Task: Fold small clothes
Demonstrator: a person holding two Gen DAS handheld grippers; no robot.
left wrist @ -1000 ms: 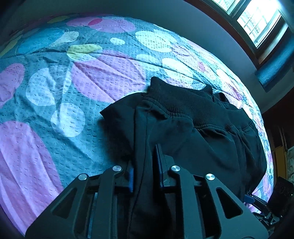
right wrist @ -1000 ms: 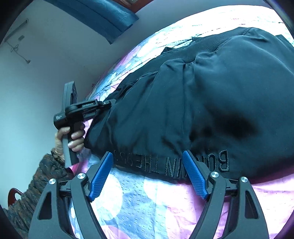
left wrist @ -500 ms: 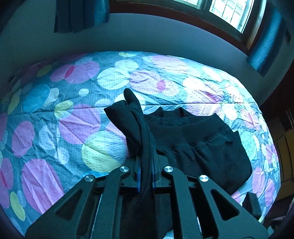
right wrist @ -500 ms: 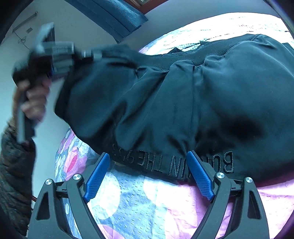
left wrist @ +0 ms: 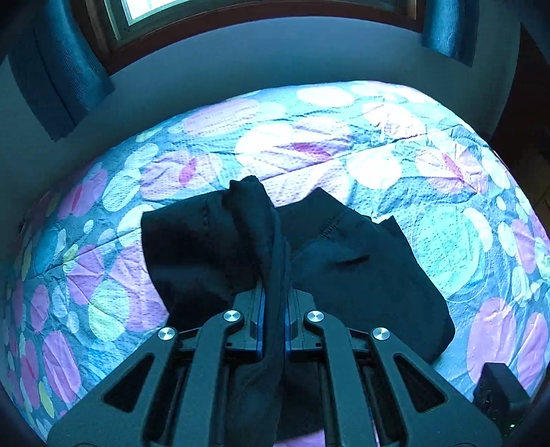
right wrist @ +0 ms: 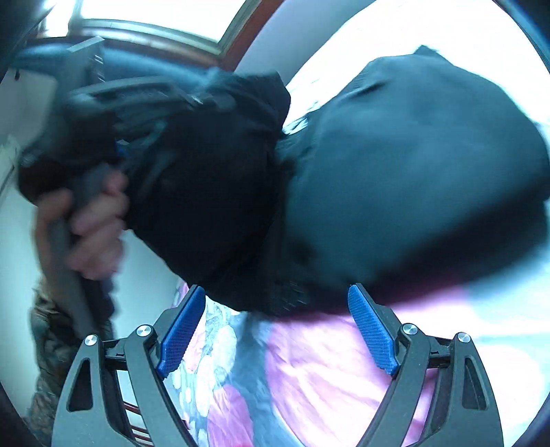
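Note:
A pair of black shorts [left wrist: 350, 271] lies on the spotted bedspread [left wrist: 443, 237]. My left gripper [left wrist: 274, 302] is shut on one edge of the shorts and holds that part lifted and doubled over the rest. In the right wrist view the shorts [right wrist: 395, 178] fill the middle, blurred, with the lifted part hanging from the left gripper [right wrist: 113, 113] at upper left. My right gripper [right wrist: 275, 326] is open and empty, just in front of the shorts' near edge.
The bedspread [right wrist: 326, 378] runs to a grey wall with a window [left wrist: 240, 7] and blue curtains [left wrist: 58, 72]. A black device [left wrist: 498, 392] sits at the lower right edge. The person's hand [right wrist: 89, 220] holds the left gripper's handle.
My left gripper has lifted the held edge of the shorts and carried it up and across over the rest. The right gripper has stayed open near the shorts' hem.

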